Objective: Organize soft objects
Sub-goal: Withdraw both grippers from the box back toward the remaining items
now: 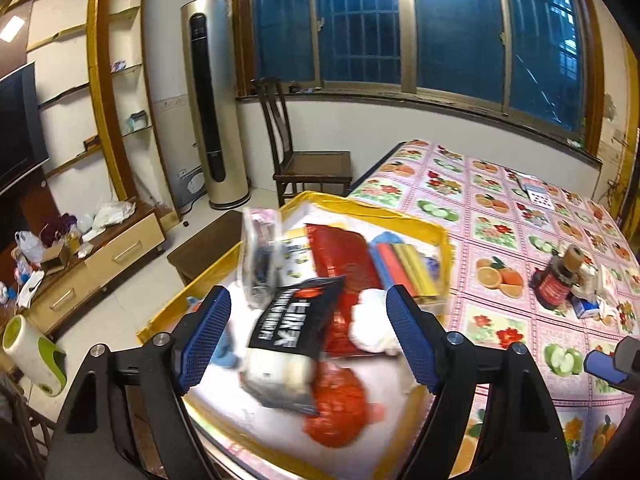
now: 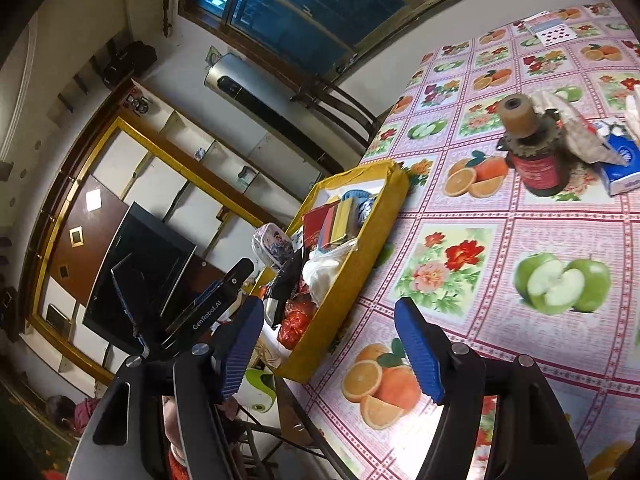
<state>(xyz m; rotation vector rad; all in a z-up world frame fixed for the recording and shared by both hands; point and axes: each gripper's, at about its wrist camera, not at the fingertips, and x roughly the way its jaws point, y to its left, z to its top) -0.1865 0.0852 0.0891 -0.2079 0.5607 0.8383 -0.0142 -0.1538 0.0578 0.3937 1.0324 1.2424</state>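
Jaws on both the left gripper (image 1: 308, 332) and right gripper (image 2: 328, 344) are standing spread, holding nothing. The black packet (image 1: 288, 344) in the yellow tray (image 1: 436, 236) is looking light, crinkly and slippery; probably best pinched across its flat middle.

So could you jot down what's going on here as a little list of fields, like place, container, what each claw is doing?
place: table with fruit-print cloth, by a window
container: yellow tray at the table edge
contents: black packet, red bags, white soft item, coloured stack
left claw: open, over the tray, black packet between its fingers, grip unclear
right claw: open, empty, above the cloth beside the tray
elsewhere on table: dark bottle, blue tissue pack, playing cards
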